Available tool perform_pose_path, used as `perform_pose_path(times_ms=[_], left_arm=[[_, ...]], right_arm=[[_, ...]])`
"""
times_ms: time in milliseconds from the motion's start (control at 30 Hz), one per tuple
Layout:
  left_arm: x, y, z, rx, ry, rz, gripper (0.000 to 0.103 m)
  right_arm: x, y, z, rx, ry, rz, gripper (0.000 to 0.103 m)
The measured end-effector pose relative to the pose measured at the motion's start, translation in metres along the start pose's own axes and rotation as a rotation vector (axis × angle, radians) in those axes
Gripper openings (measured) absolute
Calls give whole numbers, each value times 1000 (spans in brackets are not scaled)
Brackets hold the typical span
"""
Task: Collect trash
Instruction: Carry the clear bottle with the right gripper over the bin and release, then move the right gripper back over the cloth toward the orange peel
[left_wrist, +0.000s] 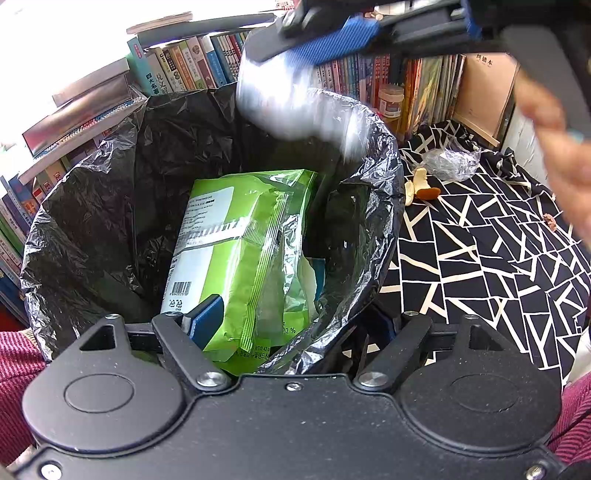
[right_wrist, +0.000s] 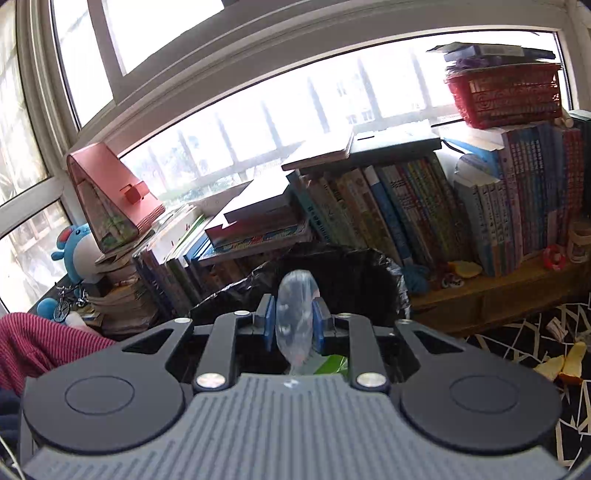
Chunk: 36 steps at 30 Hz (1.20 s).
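Bookshelves (right_wrist: 406, 206) back a black-lined bin (left_wrist: 369, 206) gripped at its rim by the left gripper (left_wrist: 295, 325). Above it, the right gripper (right_wrist: 294, 323) pinches a clear, crumpled plastic bottle (right_wrist: 295, 317), blurred.

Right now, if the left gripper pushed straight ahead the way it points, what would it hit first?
Most likely the green snack bag standing inside the black-lined bin. The left gripper aims down into it, jaws straddling the bin's near rim. Depth is uncertain.
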<state>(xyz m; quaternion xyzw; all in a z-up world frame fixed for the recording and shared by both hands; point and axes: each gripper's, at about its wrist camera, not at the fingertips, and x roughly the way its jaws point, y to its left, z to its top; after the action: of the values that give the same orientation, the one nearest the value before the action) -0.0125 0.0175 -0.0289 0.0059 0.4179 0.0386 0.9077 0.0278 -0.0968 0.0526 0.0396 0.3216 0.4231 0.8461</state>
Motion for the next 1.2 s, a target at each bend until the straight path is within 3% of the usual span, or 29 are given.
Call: perform_pose_path(times_ms=[67, 133, 433, 800, 1067, 1200], left_arm=[[0, 0, 0, -1, 1, 0, 79], [0, -2, 0, 2, 0, 2, 79], [1, -4, 1, 4, -1, 1, 79], [1, -4, 1, 3, -1, 1, 79], [0, -4, 1, 3, -1, 1, 79], [1, -4, 1, 3, -1, 0, 79]], right_arm=[[8, 0, -5, 6, 28, 5, 35], [14, 0, -8, 4, 48, -2, 58], [2, -15, -5, 26, -8, -42, 83], [-5, -64, -2, 133, -61, -247, 101], [-9, -112, -13, 227, -81, -390, 103], [-12, -139, -23, 321, -110, -421, 103]])
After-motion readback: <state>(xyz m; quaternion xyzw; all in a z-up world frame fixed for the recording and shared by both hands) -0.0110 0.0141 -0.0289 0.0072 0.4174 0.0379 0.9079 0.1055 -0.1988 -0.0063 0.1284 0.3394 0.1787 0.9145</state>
